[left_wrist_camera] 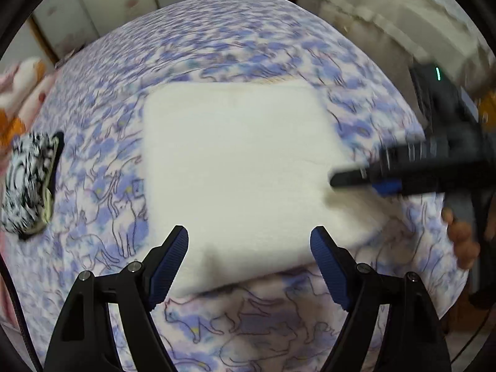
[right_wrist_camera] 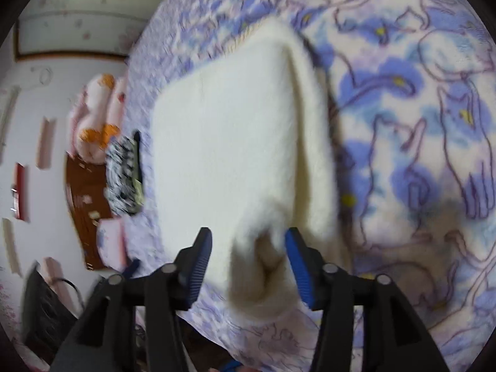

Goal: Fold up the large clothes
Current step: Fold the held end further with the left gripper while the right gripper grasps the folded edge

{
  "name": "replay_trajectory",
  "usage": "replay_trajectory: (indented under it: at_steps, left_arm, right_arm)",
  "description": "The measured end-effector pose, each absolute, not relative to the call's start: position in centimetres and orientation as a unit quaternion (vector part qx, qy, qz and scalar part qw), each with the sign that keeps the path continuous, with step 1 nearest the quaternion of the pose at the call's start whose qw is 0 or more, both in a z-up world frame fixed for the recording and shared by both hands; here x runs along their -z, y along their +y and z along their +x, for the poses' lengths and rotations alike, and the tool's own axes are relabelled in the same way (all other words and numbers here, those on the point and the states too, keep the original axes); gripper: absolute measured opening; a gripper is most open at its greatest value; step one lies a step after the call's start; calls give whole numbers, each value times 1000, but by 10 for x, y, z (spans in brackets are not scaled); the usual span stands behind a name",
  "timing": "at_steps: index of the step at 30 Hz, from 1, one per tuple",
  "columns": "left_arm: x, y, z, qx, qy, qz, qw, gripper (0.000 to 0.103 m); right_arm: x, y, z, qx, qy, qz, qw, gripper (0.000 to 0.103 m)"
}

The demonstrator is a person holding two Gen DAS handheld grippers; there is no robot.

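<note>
We see the folded garment (left_wrist_camera: 238,173) lying flat on the bed cover (left_wrist_camera: 248,325), near the middle of the left wrist view. At nine o'clock from it, well apart, a smaller patterned bundle (left_wrist_camera: 28,186) lies on the same cover. At ten o'clock, by the bed's far edge, sits a soft toy (left_wrist_camera: 21,93). The left gripper (left_wrist_camera: 249,248) hangs at six o'clock over the garment's near edge. The right gripper (left_wrist_camera: 347,181) reaches in from three o'clock, at the garment's right edge.
</note>
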State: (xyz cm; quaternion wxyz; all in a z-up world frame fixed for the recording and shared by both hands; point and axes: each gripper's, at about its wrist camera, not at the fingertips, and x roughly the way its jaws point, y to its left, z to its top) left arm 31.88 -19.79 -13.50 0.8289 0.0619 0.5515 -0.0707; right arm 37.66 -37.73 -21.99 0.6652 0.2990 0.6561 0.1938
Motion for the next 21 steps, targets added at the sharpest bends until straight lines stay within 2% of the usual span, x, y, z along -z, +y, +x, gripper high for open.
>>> replay_trajectory:
  at_steps: [2,3,4,7,9,12,16,18,21]
  left_arm:
    - [136,-177,324,62,552,36,831,80]
    - [139,-168,328,54,555,22,830,76]
    - [142,-158,331,51,561,3,826,73]
    - [156,-140,335,51,587,-44,807,53]
    - [170,-131,335,56,605,-86,790,35]
    - [189,-122,331,59,621,-108,774,24]
    - [200,-121,326,69,621,-117,772,18]
    - [208,-119,325,55,623,-109,772,6]
    - [231,-106,328,40,640,-157,751,1]
  right_arm:
    - [222,-366,374,-173,672,259,672,47]
    - [223,-363,373,-165,676,242,676,41]
    - [223,-361,372,-157,677,228,682,19]
    - [225,-368,363,-166,659,231,696,17]
    - [229,-379,355,-166,646,249,703,16]
    - [248,-395,340,-138,638,278,704,13]
    - [272,-414,320,-119,624,318,704,9]
    - [274,-410,318,-117,618,288,722,9]
    - [273,-393,321,-111,610,208,757,9]
